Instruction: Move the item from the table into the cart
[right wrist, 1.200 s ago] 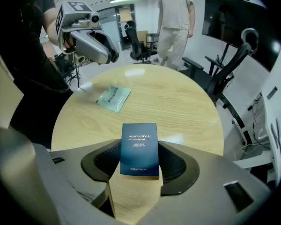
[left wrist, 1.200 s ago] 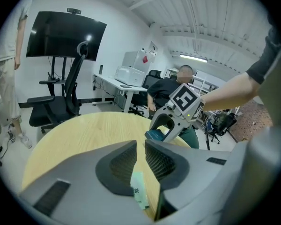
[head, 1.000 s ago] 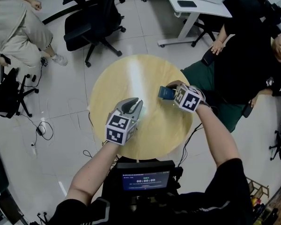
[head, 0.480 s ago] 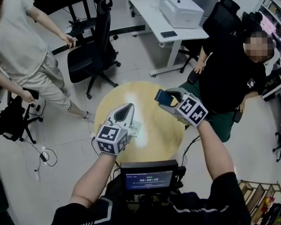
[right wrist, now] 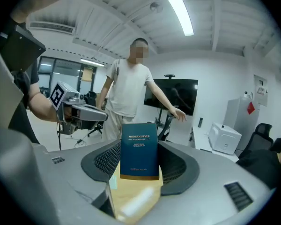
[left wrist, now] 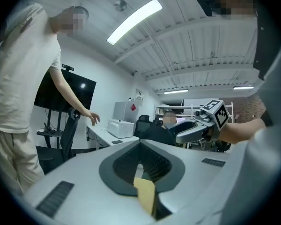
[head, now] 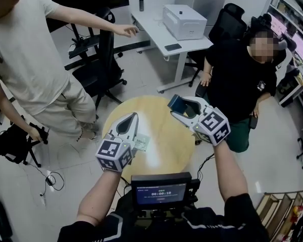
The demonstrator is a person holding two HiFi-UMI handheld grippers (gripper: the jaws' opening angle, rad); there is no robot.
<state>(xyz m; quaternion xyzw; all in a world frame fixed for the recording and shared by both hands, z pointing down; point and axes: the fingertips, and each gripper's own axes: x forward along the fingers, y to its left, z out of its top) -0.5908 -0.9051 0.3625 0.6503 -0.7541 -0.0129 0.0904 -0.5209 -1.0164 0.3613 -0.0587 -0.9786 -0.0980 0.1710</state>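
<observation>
The right hand-held gripper [head: 180,108] pinches a dark blue box [right wrist: 139,150] between its two jaws. The box stands upright with its printed face towards that gripper's camera. In the head view the box [head: 178,104] is held in the air over the far right edge of the round wooden table [head: 164,145]. The left hand-held gripper [head: 133,117] is raised over the table's left side, its jaw tips pressed together with nothing between them. A person in a beige T-shirt [head: 35,59] stands at the far left. A seated person in black [head: 237,79] is just beyond the table on the right. Farther off stands a white desk [head: 156,34] carrying a printer [head: 184,21].
</observation>
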